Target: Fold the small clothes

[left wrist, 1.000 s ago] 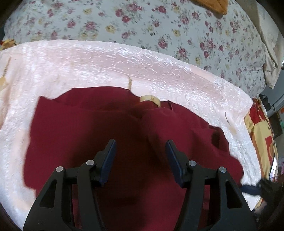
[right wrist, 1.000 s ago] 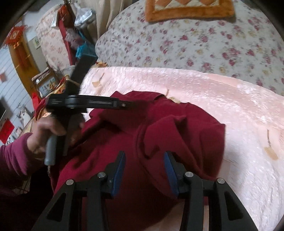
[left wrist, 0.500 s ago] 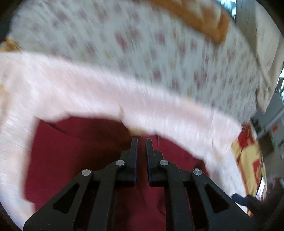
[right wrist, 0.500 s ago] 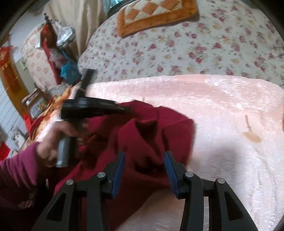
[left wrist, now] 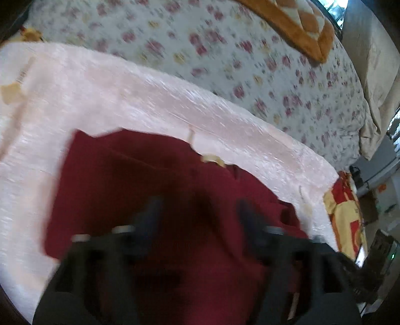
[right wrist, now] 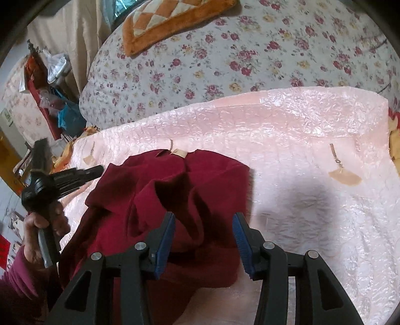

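A: What is the dark red knit garment [right wrist: 160, 200] like?

B: It is a soft, thick, deep crimson piece, lying rumpled on the shiny pale pink quilted cover [right wrist: 300, 175] spread over the bed. In the right wrist view its right side is doubled over into a thick rounded fold, with a deep shadowed hollow in the middle. A small cream label [left wrist: 212, 158] shows at its far edge, at the neck.

A: And from the other side?

B: In the left wrist view, which is blurred, the dark red knit garment [left wrist: 150, 190] looks flatter, with a squared far-left corner and a straight left edge lying on the pink cover.

A: How do the tongs stand?

B: The left tongs [left wrist: 197, 212] stand well apart, having just been opening, and hang over the garment with no cloth between the fingers. The right tongs [right wrist: 203, 232], with blue pads, are also apart; the folded edge lies beyond and between them, but the pads do not press on it.

A: Anything else?

B: A hand [right wrist: 42, 225] in a dark red sleeve grips the left tool's handle. Beyond the pink cover lies a white bedspread with red roses [right wrist: 225, 62], carrying an orange checked cushion [right wrist: 170, 22].
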### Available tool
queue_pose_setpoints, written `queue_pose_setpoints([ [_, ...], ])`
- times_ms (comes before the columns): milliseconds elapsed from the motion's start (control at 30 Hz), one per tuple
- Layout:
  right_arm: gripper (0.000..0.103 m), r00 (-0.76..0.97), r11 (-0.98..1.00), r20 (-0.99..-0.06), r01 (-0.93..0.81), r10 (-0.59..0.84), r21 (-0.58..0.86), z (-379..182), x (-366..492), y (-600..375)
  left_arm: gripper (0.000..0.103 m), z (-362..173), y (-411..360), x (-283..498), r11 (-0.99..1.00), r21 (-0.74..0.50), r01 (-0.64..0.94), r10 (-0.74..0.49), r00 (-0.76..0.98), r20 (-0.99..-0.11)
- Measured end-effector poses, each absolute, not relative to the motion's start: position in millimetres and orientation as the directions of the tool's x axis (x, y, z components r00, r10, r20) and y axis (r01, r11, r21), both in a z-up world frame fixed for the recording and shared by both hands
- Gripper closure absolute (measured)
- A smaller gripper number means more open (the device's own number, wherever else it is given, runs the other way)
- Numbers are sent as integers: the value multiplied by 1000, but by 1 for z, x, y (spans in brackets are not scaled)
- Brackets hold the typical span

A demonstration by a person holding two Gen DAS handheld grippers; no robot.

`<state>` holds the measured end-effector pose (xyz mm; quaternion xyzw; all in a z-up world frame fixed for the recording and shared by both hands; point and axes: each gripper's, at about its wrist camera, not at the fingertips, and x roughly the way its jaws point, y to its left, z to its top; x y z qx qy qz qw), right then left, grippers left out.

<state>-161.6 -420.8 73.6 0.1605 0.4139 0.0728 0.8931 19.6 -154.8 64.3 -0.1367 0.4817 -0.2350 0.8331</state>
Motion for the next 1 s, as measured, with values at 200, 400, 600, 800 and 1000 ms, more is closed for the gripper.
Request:
queue_pose_setpoints([
  [200, 57, 645, 935, -716, 10, 265, 355, 73, -168, -425, 31, 25, -202, 43, 878, -432, 204, -476, 303, -825],
  [400, 57, 651, 931, -717, 42, 250, 362, 72, -168, -436, 97, 56, -197, 42, 835, -488, 255, -550, 386, -741],
  [600, 57, 666, 934, -709, 52, 232, 355, 75, -157, -438, 97, 106, -116, 13, 857, -462, 228, -496, 607, -621],
  [800, 37, 602, 941, -767, 71, 224, 331, 51, -120, -428, 97, 72, -93, -8, 870, -455, 191, -476, 568, -671],
  [1000, 40, 524, 936, -820, 112, 230, 334, 13, -74, -427, 97, 75, -89, -13, 871, -451, 196, -473, 586, -658],
])
